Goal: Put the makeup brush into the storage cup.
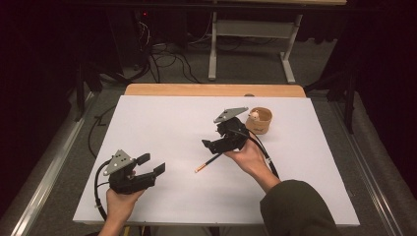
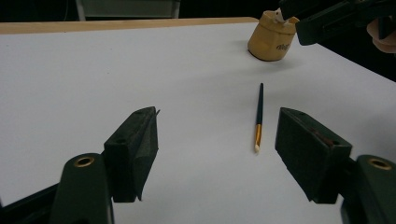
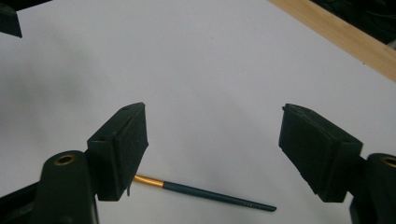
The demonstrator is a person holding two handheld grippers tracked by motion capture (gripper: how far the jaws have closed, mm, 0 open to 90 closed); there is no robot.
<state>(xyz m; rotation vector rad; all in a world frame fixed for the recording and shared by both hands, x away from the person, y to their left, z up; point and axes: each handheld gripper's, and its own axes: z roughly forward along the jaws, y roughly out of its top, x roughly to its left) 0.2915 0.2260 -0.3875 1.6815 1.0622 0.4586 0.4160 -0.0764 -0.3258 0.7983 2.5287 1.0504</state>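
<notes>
A thin dark-handled brush (image 1: 207, 163) with a gold ferrule and pale tip lies flat on the white table sheet (image 1: 167, 123). My right gripper (image 1: 212, 137) hovers open just above its handle end; in the right gripper view the brush (image 3: 205, 192) lies below and between the spread jaws (image 3: 215, 149). My left gripper (image 1: 151, 163) is open near the front left, pointing toward the brush (image 2: 259, 116), which lies ahead of its jaws (image 2: 217, 149). A tan cup (image 1: 259, 120) with something white inside stands behind the right gripper.
The wooden table edge (image 1: 216, 90) runs along the far side of the sheet. In the left gripper view the cup (image 2: 271, 39) stands far right, with the right gripper (image 2: 336, 21) beside it. Cables and a desk frame (image 1: 251, 29) stand on the floor beyond.
</notes>
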